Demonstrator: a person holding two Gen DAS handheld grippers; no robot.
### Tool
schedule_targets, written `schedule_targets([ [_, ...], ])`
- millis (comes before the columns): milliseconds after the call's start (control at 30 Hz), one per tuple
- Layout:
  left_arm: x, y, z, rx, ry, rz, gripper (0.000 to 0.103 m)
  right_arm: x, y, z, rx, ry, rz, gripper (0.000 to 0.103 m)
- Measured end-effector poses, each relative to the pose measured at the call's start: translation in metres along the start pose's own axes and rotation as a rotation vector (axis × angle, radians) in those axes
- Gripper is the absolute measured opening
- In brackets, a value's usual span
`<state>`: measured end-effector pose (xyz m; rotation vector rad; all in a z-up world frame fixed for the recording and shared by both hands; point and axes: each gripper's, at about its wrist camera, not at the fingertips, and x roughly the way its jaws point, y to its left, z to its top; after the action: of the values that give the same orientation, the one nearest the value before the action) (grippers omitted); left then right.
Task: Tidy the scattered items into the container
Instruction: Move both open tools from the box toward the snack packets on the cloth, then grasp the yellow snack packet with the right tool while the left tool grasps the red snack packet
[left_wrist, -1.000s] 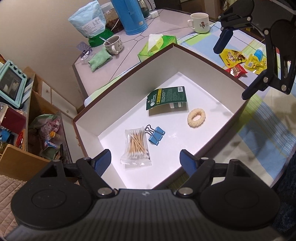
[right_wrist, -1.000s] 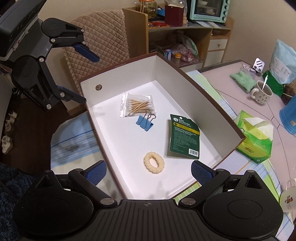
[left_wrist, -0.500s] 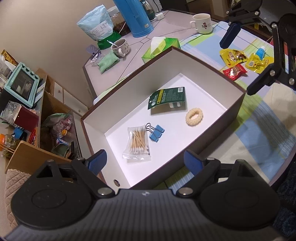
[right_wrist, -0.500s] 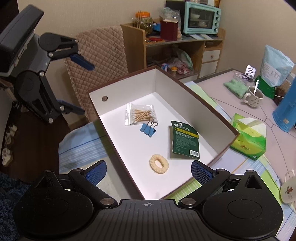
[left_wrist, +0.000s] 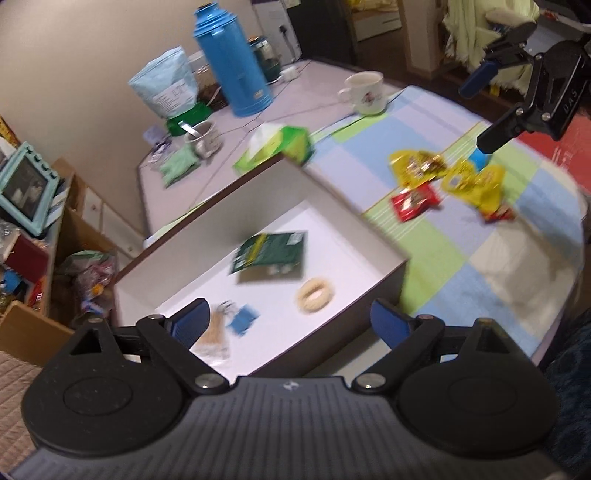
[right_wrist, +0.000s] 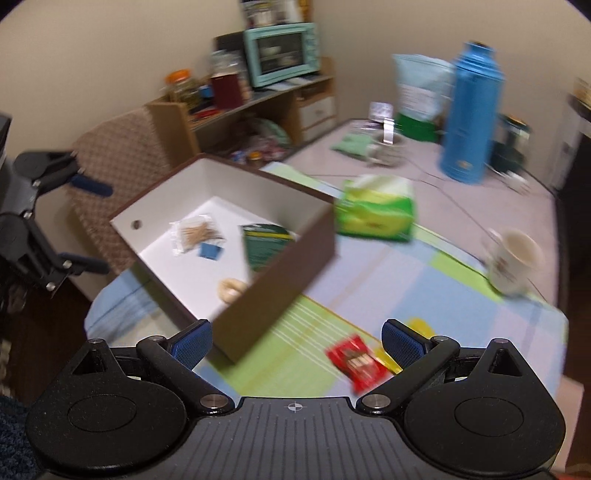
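table (left_wrist: 461, 258) – checked cloth | on it – box (left_wrist: 384, 284), snack packets (left_wrist: 415, 201), tissue pack (left_wrist: 280, 146), mug (left_wrist: 365, 92)

Home dining corner, checked tablecloth (left_wrist: 461, 258), blue thermos (right_wrist: 471, 110), mugs (left_wrist: 364, 92), teal toaster oven (right_wrist: 282, 51), cluttered wooden shelf (right_wrist: 236, 107)

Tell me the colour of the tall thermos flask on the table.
Bright blue. The thermos flask shows sharpest in the left wrist view, standing upright near the wall.
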<state>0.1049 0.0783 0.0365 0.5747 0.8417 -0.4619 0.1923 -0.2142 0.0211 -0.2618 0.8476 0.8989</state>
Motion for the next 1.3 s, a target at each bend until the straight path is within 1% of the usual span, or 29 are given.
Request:
schedule_targets([
  [133, 0.007, -0.034, 0.014, -0.014, -0.021, -0.064, 0.092, -0.029, -0.03, -0.029, 0.065, 0.019, -0.032, 0.1],
  [267, 0.018, -0.066, 0.024, -0.048, -0.026, -0.125, 0.092, -0.047, -0.057, -0.059, 0.131, 0.052, -0.052, 0.1],
  [400, 0.032, -0.09, 0.028, -0.131, -0.004, -0.187, 0.092, -0.058, -0.077, -0.086, 0.189, 0.078, -0.064, 0.1],
  [533, 0.039, -0.109, 0.029, -0.22, 0.017, -0.22, 0.092, -0.065, -0.09, -0.104, 0.219, 0.092, -0.068, 0.1],
  [733, 0.047, -0.132, 0.032, -0.304, 0.04, -0.202, 0.092, -0.065, -0.107, -0.124, 0.267, 0.103, -0.032, 0.1],
  [933, 0.053, -0.145, 0.035, -0.383, 0.04, -0.182, 0.092, -0.06, -0.12, -0.126, 0.295, 0.094, -0.007, 0.1],
  [1067, 0.058, -0.15, 0.04, -0.4, 0.046, -0.169, 0.092, -0.053, -0.13, -0.125, 0.327, 0.079, 0.021, 0.1],
  [1300, 0.074, -0.151, 0.05, -0.391, 0.069, -0.147, 0.092, -0.03, -0.146, -0.122, 0.433, 0.082, 0.112, 0.1],
])
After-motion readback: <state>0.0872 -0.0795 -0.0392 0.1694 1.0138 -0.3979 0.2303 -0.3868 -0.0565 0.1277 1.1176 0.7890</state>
